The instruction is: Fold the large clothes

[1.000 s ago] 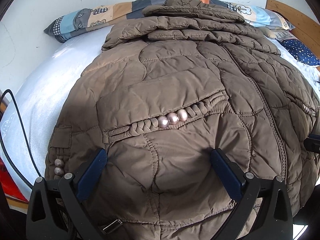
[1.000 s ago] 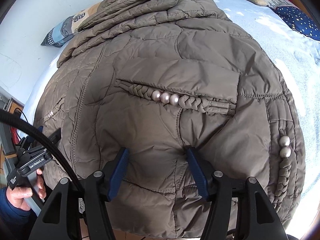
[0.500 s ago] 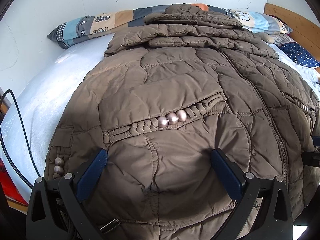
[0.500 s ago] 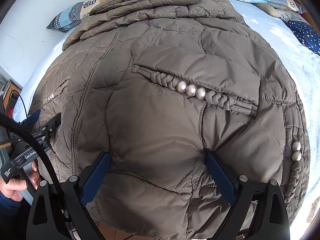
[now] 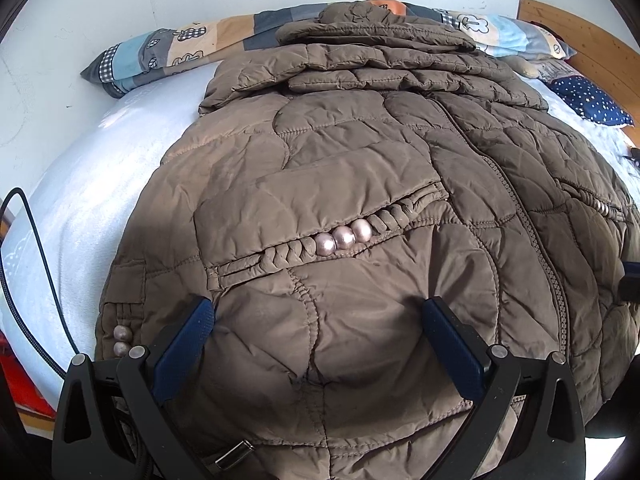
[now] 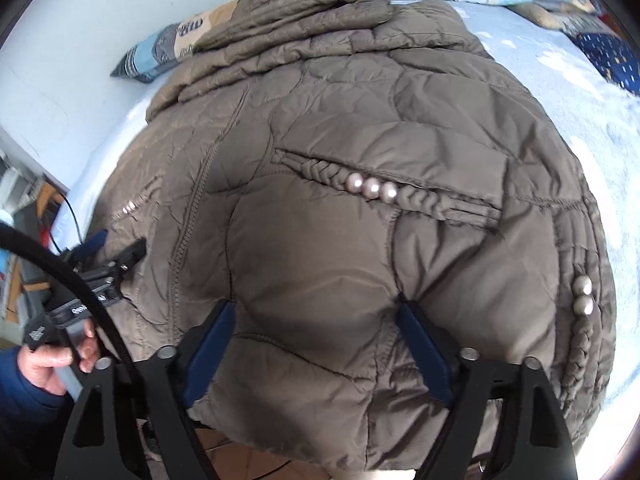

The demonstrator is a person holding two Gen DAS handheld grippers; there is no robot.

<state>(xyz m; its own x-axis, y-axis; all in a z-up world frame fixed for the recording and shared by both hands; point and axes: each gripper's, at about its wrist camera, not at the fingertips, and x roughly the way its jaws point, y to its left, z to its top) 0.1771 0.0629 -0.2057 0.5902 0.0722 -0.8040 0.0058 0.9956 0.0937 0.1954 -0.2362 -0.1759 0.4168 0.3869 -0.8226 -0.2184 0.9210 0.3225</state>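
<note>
A large brown quilted jacket (image 5: 360,168) lies front-up on a bed, sleeves folded across its upper part, zip closed. It also fills the right wrist view (image 6: 360,140). Each pocket has braided trim with pearl beads (image 5: 343,237). My left gripper (image 5: 318,316) is open, its blue pads spread over the hem at the jacket's left half. My right gripper (image 6: 316,314) is open over the hem at the right half, fabric bulging between its fingers. The left gripper and the hand that holds it show at the left of the right wrist view (image 6: 100,272).
The bed has a light blue sheet (image 5: 92,184). Patchwork pillows (image 5: 180,52) lie along the white wall, a star-print pillow (image 5: 592,100) at the right by a wooden headboard (image 5: 580,36). A black cable (image 5: 36,264) hangs at the bed's left edge. Floor shows below the hem (image 6: 248,460).
The right gripper opened wide half a second ago and has since narrowed a little while shifting over the hem. The left gripper has stayed open and nearly still.
</note>
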